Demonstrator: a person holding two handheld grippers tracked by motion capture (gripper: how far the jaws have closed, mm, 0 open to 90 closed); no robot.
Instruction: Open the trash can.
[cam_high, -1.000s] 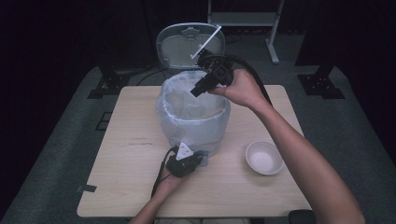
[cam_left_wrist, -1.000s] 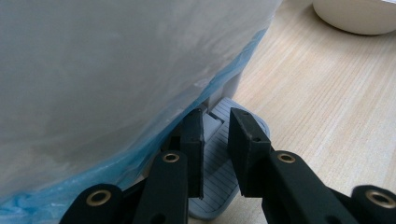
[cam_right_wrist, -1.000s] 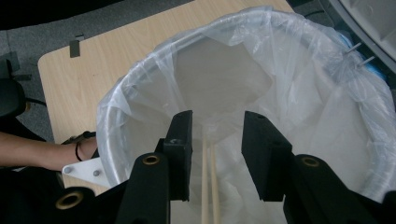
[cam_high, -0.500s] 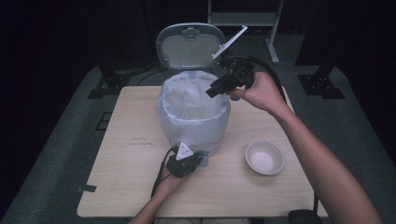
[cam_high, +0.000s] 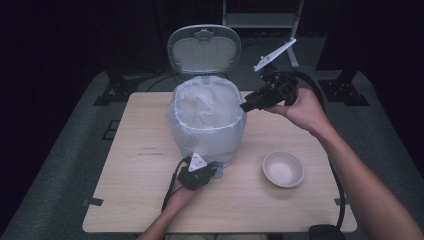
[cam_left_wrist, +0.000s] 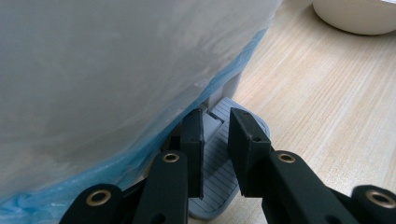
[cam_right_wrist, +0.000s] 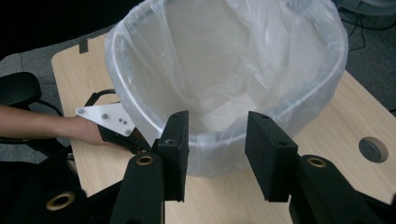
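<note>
A grey pedal bin (cam_high: 207, 125) lined with a clear plastic bag (cam_right_wrist: 219, 60) stands mid-table with its lid (cam_high: 204, 49) tipped up. At the bin's foot my left gripper (cam_high: 212, 170) rests on the ribbed pedal (cam_left_wrist: 215, 168). Its jaws are shut to a narrow slit and point at the bin's base (cam_left_wrist: 215, 116). To the right of the bin's rim (cam_right_wrist: 299, 100) a hand holds my right gripper (cam_high: 245, 106) in the air. That gripper (cam_right_wrist: 215, 126) aims back at the bin, and its jaws have just been opening with nothing between them.
A white empty bowl (cam_high: 283, 169) sits on the wooden table (cam_high: 135, 175), right of the bin and close to my left gripper. A round cable hole (cam_right_wrist: 372, 149) is in the tabletop. Dark floor and stands surround the table.
My right gripper has moved rightward from above the bin's opening to beyond its right rim, and its jaws stand a little wider. The left gripper, the pedal and the raised lid have not moved.
</note>
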